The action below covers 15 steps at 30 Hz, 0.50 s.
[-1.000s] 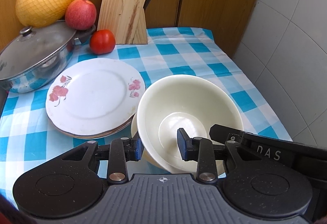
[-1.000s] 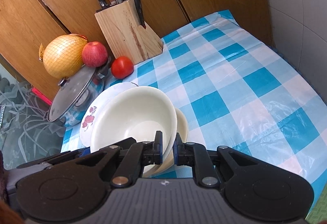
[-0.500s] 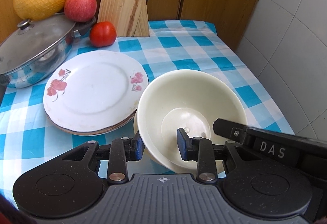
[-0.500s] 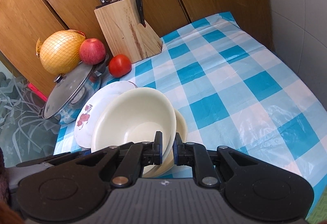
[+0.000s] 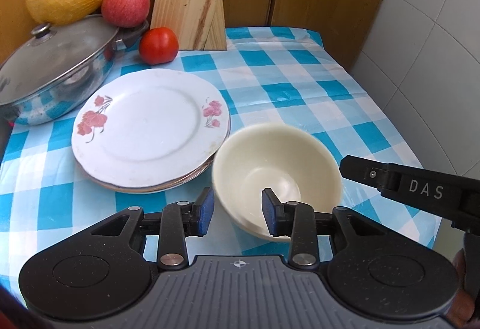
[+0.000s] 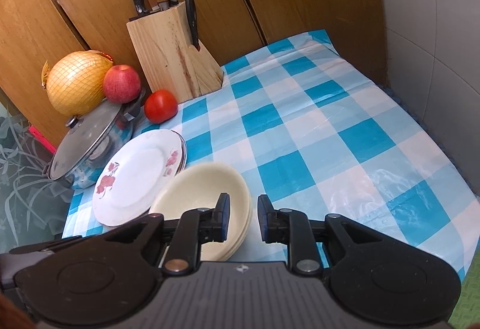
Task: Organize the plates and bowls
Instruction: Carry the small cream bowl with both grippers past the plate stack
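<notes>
Both tools now parted, right tool (image 6: 243, 216) releasing glossy cream bowls (image 5: 277, 170), left tool (image 5: 237, 213) gaping

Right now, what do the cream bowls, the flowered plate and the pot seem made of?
Cream bowls: matte, opaque, likely melamine or plastic; dull sheen. Flowered plate: glazed ceramic, probably; glossy white with printed red flowers. Pot: polished steel, mirroring the checks.

We see our left matte-black plastic two-finger gripper (image 5: 237, 210) with blue pads (image 5: 206, 210), silver pivot screws and ribbed grey deck; our matching right black gripper (image 6: 243, 216) bears white "DAS" lettering.
</notes>
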Each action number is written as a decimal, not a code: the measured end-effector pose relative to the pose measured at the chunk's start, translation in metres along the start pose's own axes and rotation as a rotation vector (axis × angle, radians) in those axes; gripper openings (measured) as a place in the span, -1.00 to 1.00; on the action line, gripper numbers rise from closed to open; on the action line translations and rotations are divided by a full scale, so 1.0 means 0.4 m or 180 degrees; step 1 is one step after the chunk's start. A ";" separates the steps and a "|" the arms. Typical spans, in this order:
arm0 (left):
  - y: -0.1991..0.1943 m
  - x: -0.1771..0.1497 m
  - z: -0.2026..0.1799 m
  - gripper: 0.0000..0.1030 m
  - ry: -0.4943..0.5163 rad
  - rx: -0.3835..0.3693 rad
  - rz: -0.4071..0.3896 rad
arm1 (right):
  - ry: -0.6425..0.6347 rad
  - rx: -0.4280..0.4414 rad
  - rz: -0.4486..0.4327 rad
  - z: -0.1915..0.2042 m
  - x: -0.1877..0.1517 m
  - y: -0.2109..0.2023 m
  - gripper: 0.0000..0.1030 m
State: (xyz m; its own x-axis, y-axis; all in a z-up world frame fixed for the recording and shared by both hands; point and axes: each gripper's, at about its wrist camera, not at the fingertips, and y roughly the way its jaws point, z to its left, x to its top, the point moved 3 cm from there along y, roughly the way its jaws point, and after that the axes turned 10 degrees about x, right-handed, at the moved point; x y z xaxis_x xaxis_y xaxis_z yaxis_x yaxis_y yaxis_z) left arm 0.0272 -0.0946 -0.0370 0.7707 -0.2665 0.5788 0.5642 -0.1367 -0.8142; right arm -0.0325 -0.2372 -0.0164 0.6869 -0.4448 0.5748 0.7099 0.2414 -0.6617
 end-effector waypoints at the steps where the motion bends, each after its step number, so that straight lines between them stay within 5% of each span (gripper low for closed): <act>1: 0.001 -0.001 0.003 -0.14 -0.0021 -0.0019 0.0011 | 0.0001 -0.0010 0.0005 -0.001 -0.001 0.001 -0.61; 15: 0.023 -0.015 -0.011 0.04 -0.0181 -0.0165 0.0160 | 0.0220 0.0025 0.0125 -0.030 -0.011 0.054 -0.46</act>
State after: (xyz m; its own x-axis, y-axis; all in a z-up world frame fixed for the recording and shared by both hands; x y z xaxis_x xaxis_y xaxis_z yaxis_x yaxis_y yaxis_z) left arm 0.0265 -0.0983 -0.0481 0.8142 -0.2198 0.5374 0.5093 -0.1742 -0.8428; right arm -0.0219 -0.2403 -0.0391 0.7020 -0.4933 0.5136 0.6840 0.2663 -0.6792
